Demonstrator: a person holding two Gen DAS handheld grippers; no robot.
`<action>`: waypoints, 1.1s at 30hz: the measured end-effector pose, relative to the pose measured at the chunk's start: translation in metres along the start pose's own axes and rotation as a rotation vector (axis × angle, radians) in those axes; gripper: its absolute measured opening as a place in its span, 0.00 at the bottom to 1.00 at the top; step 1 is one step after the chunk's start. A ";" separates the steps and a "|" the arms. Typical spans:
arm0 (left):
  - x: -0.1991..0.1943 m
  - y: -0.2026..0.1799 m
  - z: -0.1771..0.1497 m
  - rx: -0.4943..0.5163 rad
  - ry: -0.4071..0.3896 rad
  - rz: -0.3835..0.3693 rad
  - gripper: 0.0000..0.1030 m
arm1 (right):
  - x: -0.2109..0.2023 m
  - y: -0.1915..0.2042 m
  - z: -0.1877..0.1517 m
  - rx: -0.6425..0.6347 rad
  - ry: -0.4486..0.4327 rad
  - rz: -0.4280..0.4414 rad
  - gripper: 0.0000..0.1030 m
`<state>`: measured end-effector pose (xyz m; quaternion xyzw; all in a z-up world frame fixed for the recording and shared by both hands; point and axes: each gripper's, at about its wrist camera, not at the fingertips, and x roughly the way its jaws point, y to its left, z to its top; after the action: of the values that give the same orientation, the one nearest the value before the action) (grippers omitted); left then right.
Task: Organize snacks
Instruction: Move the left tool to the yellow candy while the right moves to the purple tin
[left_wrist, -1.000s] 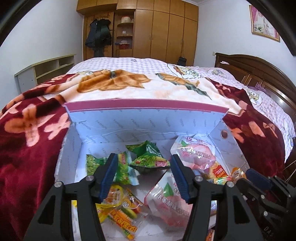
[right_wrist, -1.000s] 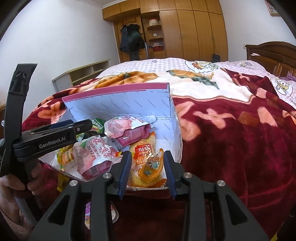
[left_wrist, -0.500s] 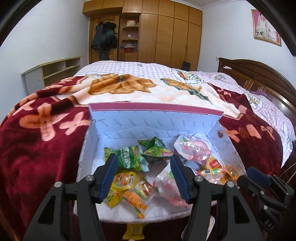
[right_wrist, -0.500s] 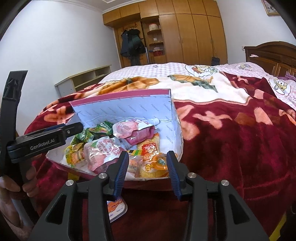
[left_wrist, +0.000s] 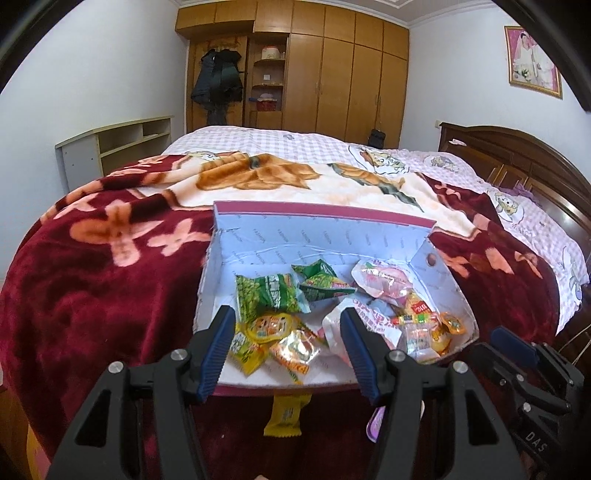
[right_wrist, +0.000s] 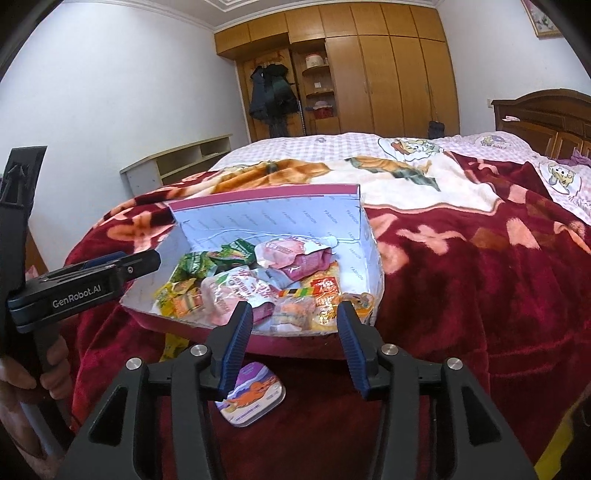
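Snacks (left_wrist: 332, 317): mostly in the box (left_wrist: 317, 236) on the blanket (left_wrist: 110, 280); we count two left outside, yellow packet (left_wrist: 286, 415) and purple cup (right_wrist: 255, 393). Left gripper (left_wrist: 288, 350) apart, empty; right gripper (right_wrist: 295, 343) opening, empty

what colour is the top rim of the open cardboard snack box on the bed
Magenta-pink rim, clearest in the right wrist view.

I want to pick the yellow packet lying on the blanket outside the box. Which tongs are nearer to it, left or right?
Left. The yellow packet lies just below and between the left tongs. The right tongs, empty with jaws opening, stand off to its right, above the purple cup.
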<state>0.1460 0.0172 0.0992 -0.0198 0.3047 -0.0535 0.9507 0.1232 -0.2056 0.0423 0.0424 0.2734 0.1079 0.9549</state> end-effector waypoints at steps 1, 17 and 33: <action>-0.002 0.001 -0.002 -0.002 0.001 0.000 0.60 | -0.002 0.001 -0.001 -0.001 -0.001 0.000 0.48; -0.013 0.021 -0.041 -0.063 0.054 0.002 0.68 | -0.013 0.008 -0.022 0.013 0.017 0.006 0.54; 0.017 0.012 -0.077 -0.055 0.151 -0.005 0.68 | 0.001 -0.003 -0.052 0.054 0.087 -0.001 0.59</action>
<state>0.1161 0.0268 0.0253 -0.0425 0.3770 -0.0488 0.9240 0.0970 -0.2067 -0.0031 0.0632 0.3175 0.1019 0.9406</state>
